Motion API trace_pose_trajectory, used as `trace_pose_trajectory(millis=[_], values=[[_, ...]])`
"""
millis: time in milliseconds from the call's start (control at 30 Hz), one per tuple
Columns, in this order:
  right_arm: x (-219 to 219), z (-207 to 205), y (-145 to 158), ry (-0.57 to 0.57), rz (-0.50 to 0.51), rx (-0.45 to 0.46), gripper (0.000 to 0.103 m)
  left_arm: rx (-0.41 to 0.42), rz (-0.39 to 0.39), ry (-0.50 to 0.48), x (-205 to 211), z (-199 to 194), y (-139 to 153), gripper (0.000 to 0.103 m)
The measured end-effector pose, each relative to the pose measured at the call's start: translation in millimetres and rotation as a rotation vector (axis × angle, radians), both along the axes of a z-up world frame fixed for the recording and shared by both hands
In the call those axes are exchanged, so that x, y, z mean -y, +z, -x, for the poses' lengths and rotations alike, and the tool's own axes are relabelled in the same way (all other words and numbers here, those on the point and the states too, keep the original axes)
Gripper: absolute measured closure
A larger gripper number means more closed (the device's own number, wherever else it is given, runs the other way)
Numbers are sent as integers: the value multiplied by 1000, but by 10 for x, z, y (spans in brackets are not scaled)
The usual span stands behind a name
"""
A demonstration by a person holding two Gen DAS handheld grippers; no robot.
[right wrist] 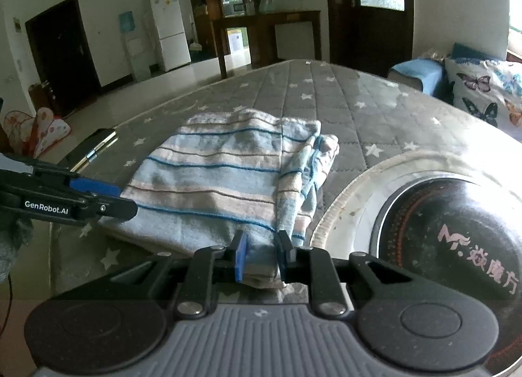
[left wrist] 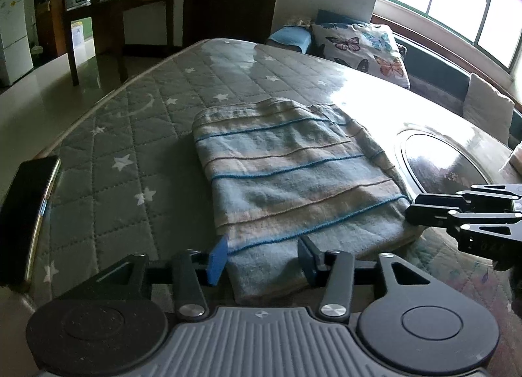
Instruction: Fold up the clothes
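From the left wrist, the left gripper stands with its jaws apart, straddling the near edge of the folded blue-and-beige striped towel without pressing it; the towel lies on the grey star-quilted surface, a dark phone at the left edge. From the right wrist, the right gripper is clamped on the towel's near corner; a round dark glossy panel sits just right.

Folded towel is lying on the quilted table cover, its near edge sitting between the left gripper fingers. Phone is lying left of the fingers. Round inset plate is sitting right of the right gripper fingers. Butterfly cushion is resting beyond the towel, far right.
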State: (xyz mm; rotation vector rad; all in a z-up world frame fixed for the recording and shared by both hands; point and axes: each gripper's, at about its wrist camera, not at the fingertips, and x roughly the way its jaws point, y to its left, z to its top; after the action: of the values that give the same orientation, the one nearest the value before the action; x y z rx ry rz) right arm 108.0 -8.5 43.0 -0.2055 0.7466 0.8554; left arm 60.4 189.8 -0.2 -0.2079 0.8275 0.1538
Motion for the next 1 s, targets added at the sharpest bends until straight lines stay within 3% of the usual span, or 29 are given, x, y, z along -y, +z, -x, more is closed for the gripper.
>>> trace_pose_trajectory(millis=[167,300,367,600,833,1000], values=[[35,107,20,-9,-5,10,66,-10,4,3,70,85,-15,32],[62,194,15,-20,4,26,63,-10,6,6,115,144,-12,25],[83,222,12,-28,-2,18,53,-5,2,8,138,172,-2,20],[151,364,-16,-46,-13,9,40,4,-8,24,206,291,-8,5],[242,497,-61,-72,-11,6,21,24,-18,35,264,401,7,0],[284,589,-56,-78,-19,13,16,35,-45,35,347,457,24,0]])
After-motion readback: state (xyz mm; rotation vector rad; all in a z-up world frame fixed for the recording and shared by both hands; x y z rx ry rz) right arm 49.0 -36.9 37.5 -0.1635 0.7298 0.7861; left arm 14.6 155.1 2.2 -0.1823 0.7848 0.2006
